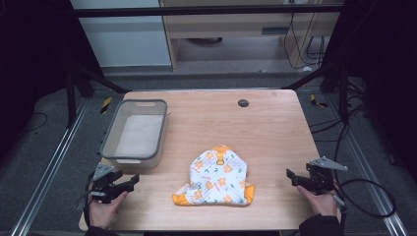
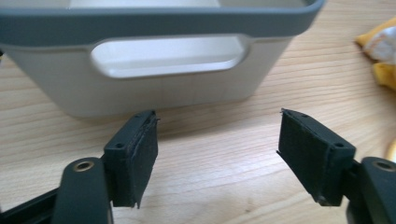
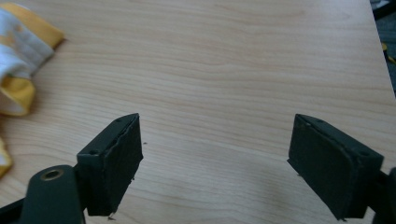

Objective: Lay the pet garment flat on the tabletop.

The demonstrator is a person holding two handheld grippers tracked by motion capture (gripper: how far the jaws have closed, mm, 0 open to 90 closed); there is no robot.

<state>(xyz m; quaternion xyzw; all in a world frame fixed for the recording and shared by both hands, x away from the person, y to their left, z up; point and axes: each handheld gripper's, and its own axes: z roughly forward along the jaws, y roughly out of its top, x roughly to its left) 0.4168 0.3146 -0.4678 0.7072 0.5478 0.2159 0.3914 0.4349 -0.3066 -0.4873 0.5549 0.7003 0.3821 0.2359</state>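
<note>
High view: left tool (image 1: pixel 129 182), right tool (image 1: pixel 293 177) wide open, empty.

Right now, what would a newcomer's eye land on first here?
The white and orange garment, lying flat near the front middle of the wooden table. Next, the grey bin at the table's left. The left gripper and right gripper flank the garment, jaws open with nothing between them.

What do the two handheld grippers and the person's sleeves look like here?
Both the left gripper and the right gripper are black, each topped by a grey three-cornered plate. Their jaws end in flat black pads with brass-coloured pivot screws. A black cable loops from the right one. The sleeves are dark.
</note>
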